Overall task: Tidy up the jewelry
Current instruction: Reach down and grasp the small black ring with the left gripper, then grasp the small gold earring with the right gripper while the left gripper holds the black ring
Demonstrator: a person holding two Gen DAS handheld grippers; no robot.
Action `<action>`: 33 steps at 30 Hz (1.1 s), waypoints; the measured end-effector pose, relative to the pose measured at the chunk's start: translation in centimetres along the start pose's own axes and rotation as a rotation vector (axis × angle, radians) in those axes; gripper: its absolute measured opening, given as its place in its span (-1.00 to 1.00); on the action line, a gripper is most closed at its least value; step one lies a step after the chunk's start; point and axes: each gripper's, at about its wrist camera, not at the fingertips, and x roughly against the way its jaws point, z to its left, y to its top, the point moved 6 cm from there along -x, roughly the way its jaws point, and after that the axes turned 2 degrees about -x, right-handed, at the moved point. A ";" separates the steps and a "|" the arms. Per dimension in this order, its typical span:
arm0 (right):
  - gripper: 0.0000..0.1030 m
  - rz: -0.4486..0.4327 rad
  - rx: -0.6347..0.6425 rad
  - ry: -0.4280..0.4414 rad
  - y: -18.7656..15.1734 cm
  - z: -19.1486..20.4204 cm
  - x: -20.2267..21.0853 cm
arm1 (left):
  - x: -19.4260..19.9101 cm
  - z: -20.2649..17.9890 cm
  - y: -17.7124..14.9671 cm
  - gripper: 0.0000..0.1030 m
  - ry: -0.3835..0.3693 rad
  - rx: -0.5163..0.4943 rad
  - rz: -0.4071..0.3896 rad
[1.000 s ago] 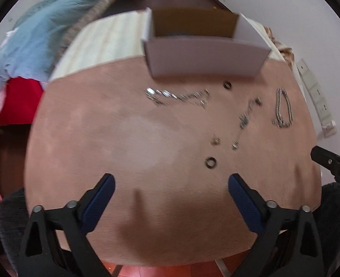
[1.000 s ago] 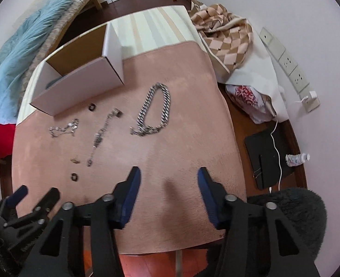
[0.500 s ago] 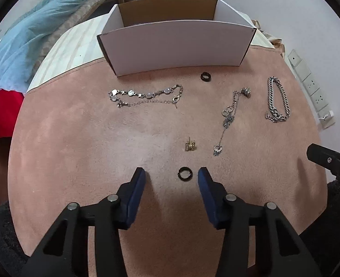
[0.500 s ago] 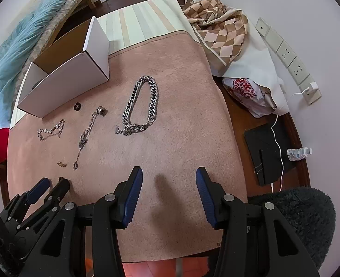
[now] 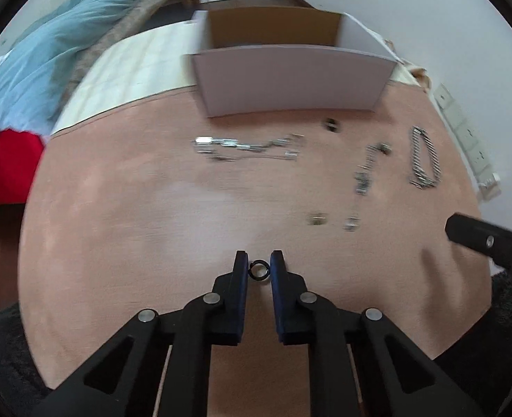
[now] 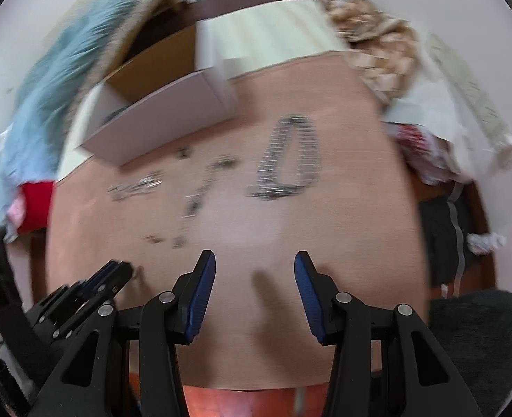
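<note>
Left wrist view: the left gripper pinches a small black ring at lower centre, above the pink bench. Right wrist view: the right gripper is spread wide, holding nothing; a chunky chain bracelet lies mid-frame.

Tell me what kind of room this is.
Probably a bedroom at home: a blue blanket lies heaped on what looks like a bed beside the table, wall sockets sit low nearby, and jewelry lies by a cardboard box.
</note>
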 end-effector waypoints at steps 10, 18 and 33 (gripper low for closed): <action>-0.04 -0.037 0.185 0.039 -0.4 9.1 -3.7 | 0.4 8.0 -0.3 -0.80 0.079 0.134 0.001; -0.14 -0.038 0.261 -0.044 -0.2 11.2 -6.1 | 0.2 9.7 -0.2 -0.80 0.073 0.178 0.000; -0.82 -0.067 0.306 -0.112 -0.5 11.1 -7.0 | 0.2 9.8 -0.3 -0.80 0.055 0.187 0.001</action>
